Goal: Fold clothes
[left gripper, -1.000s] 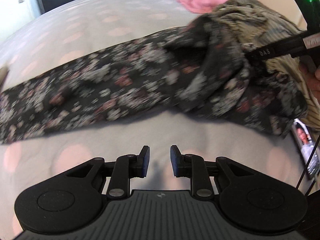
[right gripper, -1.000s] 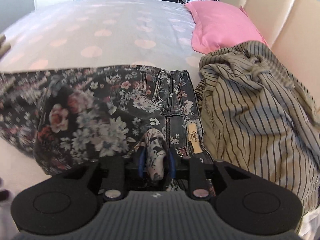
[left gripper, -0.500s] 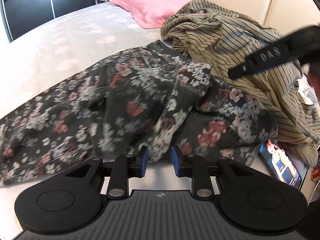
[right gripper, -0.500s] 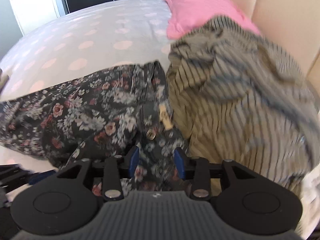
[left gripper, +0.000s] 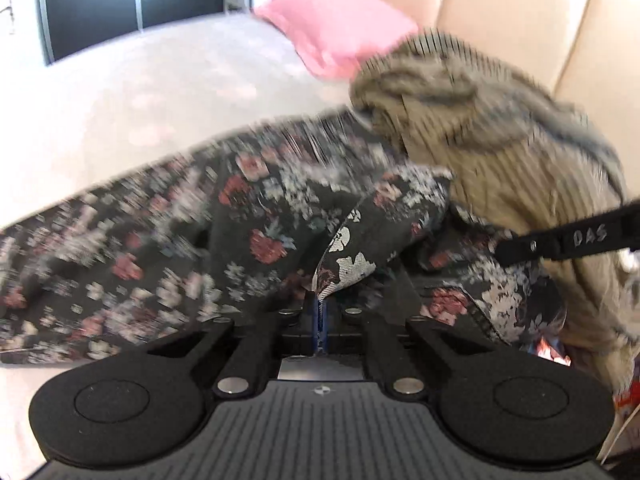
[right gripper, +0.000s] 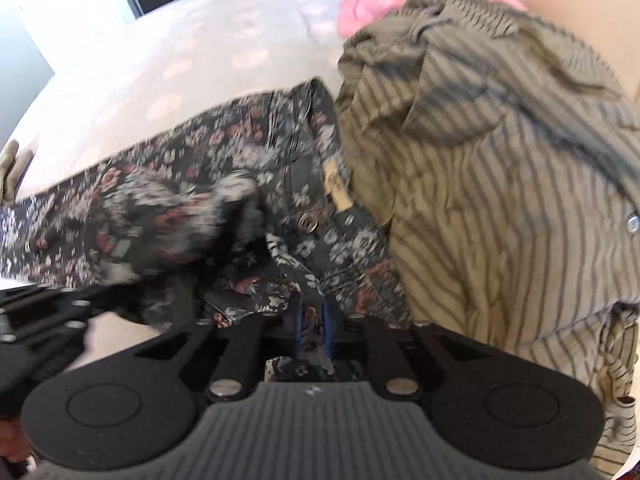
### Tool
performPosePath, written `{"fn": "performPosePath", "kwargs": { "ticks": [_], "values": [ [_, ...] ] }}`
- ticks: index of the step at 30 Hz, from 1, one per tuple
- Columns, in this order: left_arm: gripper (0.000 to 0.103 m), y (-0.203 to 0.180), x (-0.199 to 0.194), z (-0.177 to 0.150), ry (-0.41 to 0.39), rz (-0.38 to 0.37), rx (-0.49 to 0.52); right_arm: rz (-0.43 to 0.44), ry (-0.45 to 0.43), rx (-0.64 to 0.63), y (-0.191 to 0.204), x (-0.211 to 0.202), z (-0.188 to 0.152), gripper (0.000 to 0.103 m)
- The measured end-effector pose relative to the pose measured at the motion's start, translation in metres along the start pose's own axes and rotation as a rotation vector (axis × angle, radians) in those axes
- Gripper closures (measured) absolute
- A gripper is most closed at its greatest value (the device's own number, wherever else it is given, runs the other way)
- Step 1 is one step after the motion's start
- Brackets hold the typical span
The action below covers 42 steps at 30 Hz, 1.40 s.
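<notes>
From the left wrist view we see the floral trousers stretched across the dotted bedspread, their long axis running from the lower left edge of the picture up toward the right, where they meet the striped shirt heaped by the headboard. A pink pillow lies beyond the shirt. Our left gripper has its jaws pressed together on a raised fold of the floral cloth, which stands up out of them. The other tool's black finger crosses in from the right edge. Much of the cloth is blurred.

From the right wrist view the trousers again lie lengthwise from the left edge toward the right, the waistband end with its button and tan label pointing at the striped shirt and touching it. Our right gripper is closing its jaws, with bunched floral fabric between the blue pads and pressed by them. The left gripper reaches in from the lower left, blurred.
</notes>
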<state>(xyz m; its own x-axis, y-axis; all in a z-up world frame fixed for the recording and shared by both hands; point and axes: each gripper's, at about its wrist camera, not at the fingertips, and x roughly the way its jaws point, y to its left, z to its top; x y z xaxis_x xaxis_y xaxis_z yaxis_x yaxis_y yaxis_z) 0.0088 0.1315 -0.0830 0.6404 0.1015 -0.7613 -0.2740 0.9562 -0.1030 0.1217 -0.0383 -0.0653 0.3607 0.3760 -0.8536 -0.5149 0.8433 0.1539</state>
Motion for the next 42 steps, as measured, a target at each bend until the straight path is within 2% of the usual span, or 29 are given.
{"fn": "performPosePath", "kwargs": {
  "ticks": [3, 6, 9, 11, 14, 16, 18, 20, 25, 29, 31, 36, 39, 42],
  "values": [
    [0.103, 0.020, -0.027, 0.005, -0.049, 0.000, -0.074, -0.033, -0.050, 0.009, -0.002, -0.010, -0.002, 0.095],
    [0.103, 0.042, -0.064, 0.015, -0.103, 0.007, -0.102, -0.044, -0.101, 0.021, -0.004, -0.020, 0.003, 0.095],
    [0.103, 0.054, -0.107, 0.027, -0.142, -0.012, -0.047, 0.070, -0.137, 0.049, -0.005, -0.035, 0.005, 0.095],
    [0.103, 0.053, -0.137, 0.035, -0.182, 0.001, 0.013, 0.114, -0.173, 0.016, 0.005, -0.045, 0.007, 0.095],
    [0.103, 0.046, -0.173, 0.049, -0.255, 0.013, 0.083, 0.141, -0.237, -0.043, 0.023, -0.064, 0.008, 0.095],
    [0.103, 0.042, -0.184, 0.057, -0.280, 0.016, 0.099, 0.134, -0.260, -0.060, 0.030, -0.071, 0.008, 0.095],
    [0.103, 0.039, -0.181, 0.062, -0.294, 0.020, 0.089, 0.119, -0.262, -0.060, 0.032, -0.070, 0.011, 0.095],
    [0.103, 0.036, -0.166, 0.063, -0.273, 0.023, 0.081, 0.083, -0.243, -0.041, 0.028, -0.065, 0.013, 0.095],
    [0.102, 0.033, -0.112, 0.060, -0.151, 0.051, 0.076, 0.012, -0.176, 0.018, 0.007, -0.042, 0.013, 0.095],
    [0.100, 0.032, -0.083, 0.050, -0.073, 0.084, 0.092, -0.038, -0.145, 0.005, 0.002, -0.028, 0.012, 0.095],
    [0.085, 0.033, -0.079, 0.040, -0.045, 0.103, 0.099, -0.059, -0.144, -0.017, 0.004, -0.023, 0.012, 0.095],
    [0.063, 0.029, -0.082, 0.019, -0.037, 0.085, 0.059, -0.075, -0.144, -0.039, 0.007, -0.021, 0.012, 0.095],
    [0.063, 0.025, -0.087, 0.007, -0.026, 0.063, -0.006, -0.080, -0.137, -0.038, 0.008, -0.019, 0.012, 0.095],
    [0.063, 0.020, -0.090, -0.009, 0.002, -0.004, -0.079, -0.081, -0.133, -0.033, 0.007, -0.019, 0.011, 0.095]
  ]
}}
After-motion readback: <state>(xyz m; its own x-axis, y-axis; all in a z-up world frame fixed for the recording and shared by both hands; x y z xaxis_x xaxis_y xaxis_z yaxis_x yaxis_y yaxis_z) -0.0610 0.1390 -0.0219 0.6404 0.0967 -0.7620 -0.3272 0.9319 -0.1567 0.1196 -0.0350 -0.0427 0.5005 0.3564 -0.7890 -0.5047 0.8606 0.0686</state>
